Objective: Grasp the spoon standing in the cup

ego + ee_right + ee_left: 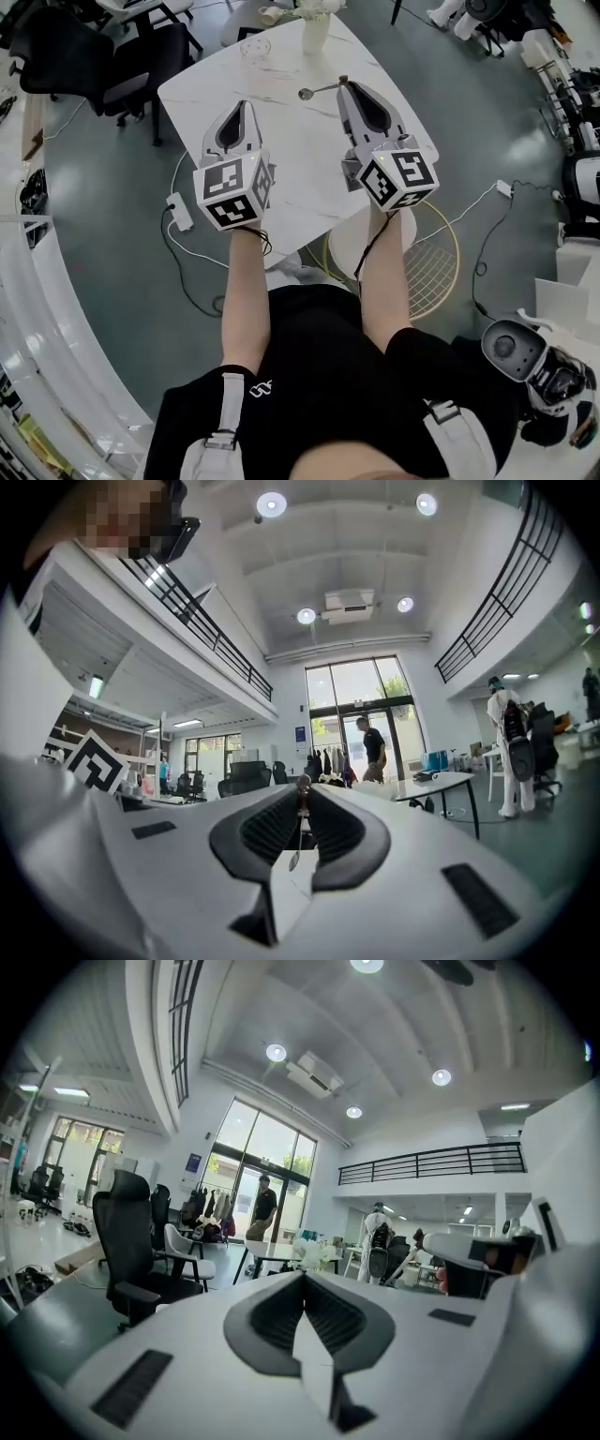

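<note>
My right gripper point(344, 86) is shut on the thin handle of a metal spoon point(319, 91), which sticks out to the left of the jaw tips above the white marble table point(281, 178). In the right gripper view the spoon point(301, 810) shows pinched between the ribbed pads at my right gripper's point(303, 787) tips. A clear glass cup point(255, 47) stands at the table's far side, apart from the spoon and with nothing seen in it. My left gripper point(245, 106) hovers over the table's left part, jaws together and empty; its own view shows my left gripper's point(303, 1276) pads meeting.
A white vase with flowers point(316, 30) stands at the table's far edge. Black office chairs point(141, 56) are at the far left. A white stool and wire basket point(427, 253) sit by the table's near right; a power strip point(180, 211) lies on the floor.
</note>
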A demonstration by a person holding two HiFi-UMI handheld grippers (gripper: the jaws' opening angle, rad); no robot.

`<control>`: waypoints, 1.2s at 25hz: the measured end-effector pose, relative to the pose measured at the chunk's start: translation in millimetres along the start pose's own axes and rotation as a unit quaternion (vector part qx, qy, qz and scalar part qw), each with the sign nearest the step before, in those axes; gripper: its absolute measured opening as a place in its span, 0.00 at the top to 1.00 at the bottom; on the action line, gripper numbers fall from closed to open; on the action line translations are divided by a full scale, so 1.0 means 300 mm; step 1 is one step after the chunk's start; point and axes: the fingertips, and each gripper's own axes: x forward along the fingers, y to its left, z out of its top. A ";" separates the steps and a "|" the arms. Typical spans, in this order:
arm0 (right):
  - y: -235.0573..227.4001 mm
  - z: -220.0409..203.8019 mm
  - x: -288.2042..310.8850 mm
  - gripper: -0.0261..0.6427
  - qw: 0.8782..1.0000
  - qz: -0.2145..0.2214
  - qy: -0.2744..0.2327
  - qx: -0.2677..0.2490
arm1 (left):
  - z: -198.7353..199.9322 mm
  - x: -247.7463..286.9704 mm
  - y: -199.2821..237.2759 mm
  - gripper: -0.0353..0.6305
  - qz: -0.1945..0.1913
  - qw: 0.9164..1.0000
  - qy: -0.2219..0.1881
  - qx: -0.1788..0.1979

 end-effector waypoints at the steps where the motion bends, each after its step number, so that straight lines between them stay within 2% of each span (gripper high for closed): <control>1: -0.002 0.008 -0.028 0.90 1.000 -0.004 -0.001 0.004 | 0.010 -0.023 -0.013 0.92 0.001 1.000 -0.005 0.005; 5: 0.005 0.013 -0.103 0.89 1.000 -0.002 0.002 0.003 | 0.021 -0.080 -0.092 0.92 -0.013 0.999 -0.023 0.030; 10: 0.045 -0.039 -0.160 0.89 0.999 0.025 0.023 -0.014 | 0.007 -0.126 -0.190 0.92 -0.032 0.997 -0.028 0.068; 15: 0.087 -0.079 -0.164 0.89 0.998 0.050 0.035 -0.019 | -0.013 -0.141 -0.211 0.92 -0.036 0.997 -0.025 0.062; 21: 0.115 -0.088 -0.166 0.89 0.997 0.064 0.033 -0.020 | -0.017 -0.153 -0.216 0.92 -0.037 0.997 -0.015 0.072; 30: 0.146 -0.113 -0.180 0.89 0.996 0.079 0.040 -0.027 | -0.065 -0.177 -0.186 0.92 -0.015 0.997 -0.008 0.076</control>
